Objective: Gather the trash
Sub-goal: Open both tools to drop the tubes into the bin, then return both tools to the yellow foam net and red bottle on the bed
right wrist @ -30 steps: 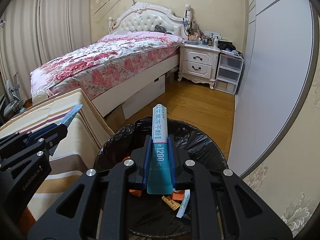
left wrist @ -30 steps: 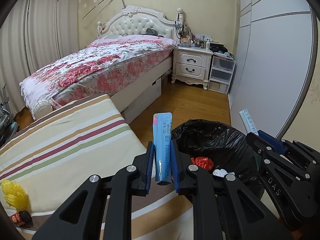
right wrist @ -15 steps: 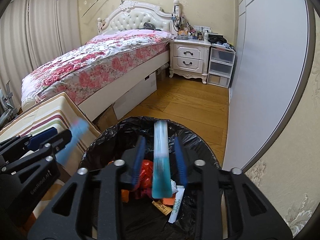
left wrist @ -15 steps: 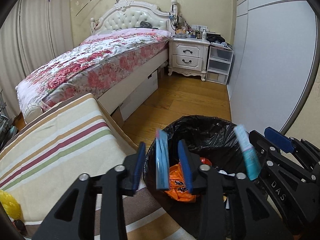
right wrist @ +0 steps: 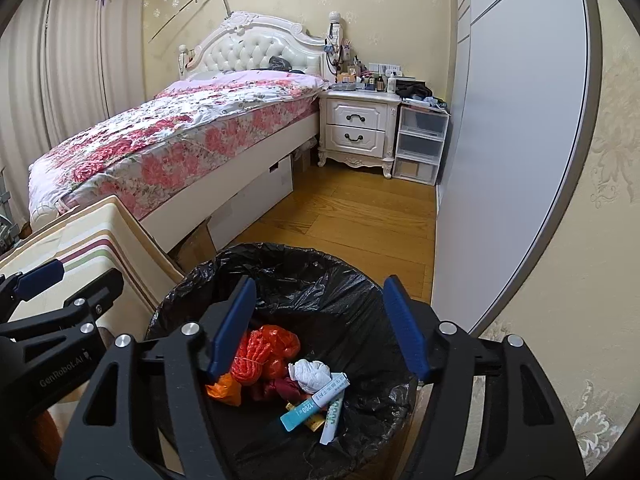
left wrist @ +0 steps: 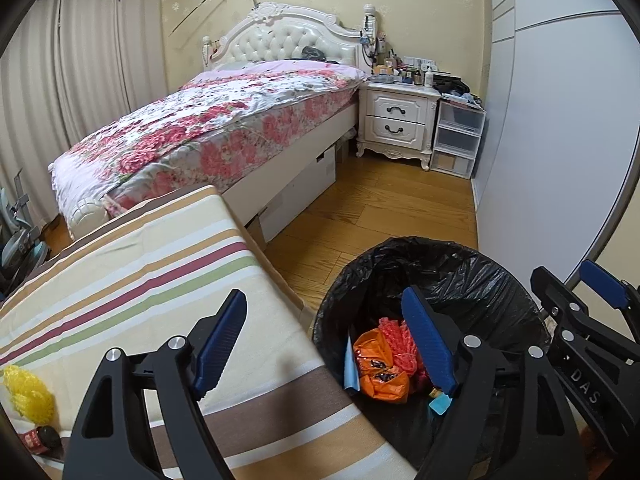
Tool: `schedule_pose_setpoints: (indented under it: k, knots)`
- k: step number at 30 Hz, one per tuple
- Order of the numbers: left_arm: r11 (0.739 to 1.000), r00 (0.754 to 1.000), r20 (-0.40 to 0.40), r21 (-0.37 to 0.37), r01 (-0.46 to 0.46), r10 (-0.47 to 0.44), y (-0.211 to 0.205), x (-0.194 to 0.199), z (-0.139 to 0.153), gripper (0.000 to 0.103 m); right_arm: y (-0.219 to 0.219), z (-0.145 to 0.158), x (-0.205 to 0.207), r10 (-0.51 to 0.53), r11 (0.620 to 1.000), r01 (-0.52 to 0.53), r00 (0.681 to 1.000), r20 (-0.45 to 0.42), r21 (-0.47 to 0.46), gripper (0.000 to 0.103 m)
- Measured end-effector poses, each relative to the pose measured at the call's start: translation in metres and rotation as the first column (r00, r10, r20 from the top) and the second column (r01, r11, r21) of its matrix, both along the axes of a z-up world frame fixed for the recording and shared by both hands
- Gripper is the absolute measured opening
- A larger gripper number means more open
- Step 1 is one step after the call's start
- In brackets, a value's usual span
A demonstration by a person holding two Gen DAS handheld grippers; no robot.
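A bin lined with a black bag (left wrist: 404,250) (right wrist: 280,258) stands on the floor beside the striped table. My left gripper (left wrist: 324,340) hangs over its left rim, jaws opening, nothing between them. The blue packet (left wrist: 351,366) leans inside the bin next to an orange wrapper (left wrist: 380,372) and red mesh (left wrist: 400,334). My right gripper (right wrist: 318,328) is above the bin's middle, jaws also opening and empty. Below it a teal tube (right wrist: 310,406) lies on the trash beside a crumpled white tissue (right wrist: 310,374). Each gripper shows in the other's view, the right gripper (left wrist: 576,284) and the left gripper (right wrist: 68,284).
The striped cloth-covered table (left wrist: 132,280) holds a yellow mesh ball (left wrist: 28,396) and a small dark bottle (left wrist: 42,436) at its near left corner. A flowered bed (left wrist: 224,132), a white nightstand (left wrist: 396,120), plastic drawers (left wrist: 458,136) and a grey wardrobe door (left wrist: 552,140) surround bare wooden floor.
Both grippers went from shut to wide open. The blue packet left the left jaws and the teal tube left the right jaws; both dropped into the bin.
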State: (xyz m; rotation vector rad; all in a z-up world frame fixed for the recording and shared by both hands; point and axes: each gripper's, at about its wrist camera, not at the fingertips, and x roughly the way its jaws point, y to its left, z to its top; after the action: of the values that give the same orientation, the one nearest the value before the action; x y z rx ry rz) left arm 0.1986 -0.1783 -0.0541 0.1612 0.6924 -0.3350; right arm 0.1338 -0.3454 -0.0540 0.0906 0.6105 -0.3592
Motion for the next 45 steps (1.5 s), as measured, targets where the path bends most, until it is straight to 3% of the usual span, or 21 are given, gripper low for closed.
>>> schedule_pose_setpoints:
  k: [4,13,23,31,45]
  knots:
    - [1.000,1.000,0.003,0.004,-0.026,0.026,0.014,-0.005,0.003,0.079,0.010,0.003,-0.008,0.020,1.000,-0.020,1.000,-0.002,-0.017,0.073]
    - [0.996,0.996,0.000,0.024,-0.086,0.086,0.062,-0.032,0.006,0.080,0.040,0.005,-0.024,0.081,0.997,-0.081,0.996,-0.027,0.000,0.074]
    - [0.977,0.977,-0.033,0.040,-0.208,0.209,0.139,-0.066,-0.001,0.080,0.102,0.006,-0.032,0.228,0.973,-0.226,0.972,-0.048,0.039,0.074]
    - [0.934,0.934,-0.026,0.031,-0.355,0.356,0.218,-0.082,0.006,0.080,0.175,0.008,-0.021,0.384,0.923,-0.382,0.921,-0.061,0.048,0.074]
    - [0.816,0.816,-0.036,0.042,-0.576,0.577,0.338,-0.100,0.001,0.080,0.314,0.014,0.000,0.621,0.784,-0.617,0.779,-0.087,0.072,0.074]
